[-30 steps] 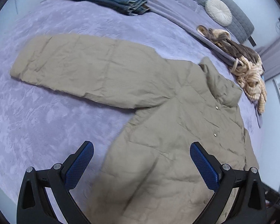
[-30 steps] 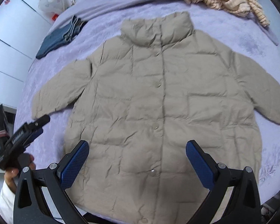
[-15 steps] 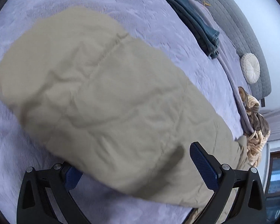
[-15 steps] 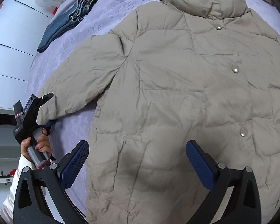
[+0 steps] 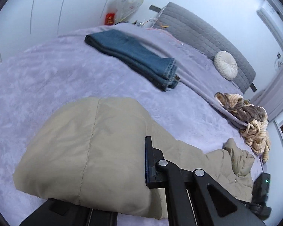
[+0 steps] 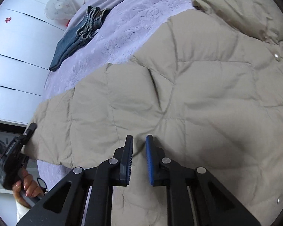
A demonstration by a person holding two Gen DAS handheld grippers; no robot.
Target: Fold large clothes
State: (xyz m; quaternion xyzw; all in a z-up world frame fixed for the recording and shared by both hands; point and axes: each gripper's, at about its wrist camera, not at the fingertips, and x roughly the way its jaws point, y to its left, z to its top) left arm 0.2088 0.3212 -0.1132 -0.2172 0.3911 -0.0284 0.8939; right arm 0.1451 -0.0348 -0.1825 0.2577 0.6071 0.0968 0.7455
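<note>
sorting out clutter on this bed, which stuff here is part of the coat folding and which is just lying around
In the job:
beige puffer coat
its sleeve end, clamped in the left gripper
right gripper, pinching the coat's body

Lying about:
folded jeans
round cushion
striped knit pile
fan

The right gripper [image 6: 139, 141], jaws just closing, pinches a fold of the puffy beige quilted jacket [image 6: 207, 94] spread on the lilac textured bedspread [image 6: 130, 30]. At far left, the left gripper [image 6: 25, 135] grips the sleeve's end.

Folded jeans [image 5: 134, 56] (round cushion [image 5: 225, 65] beyond)
</note>
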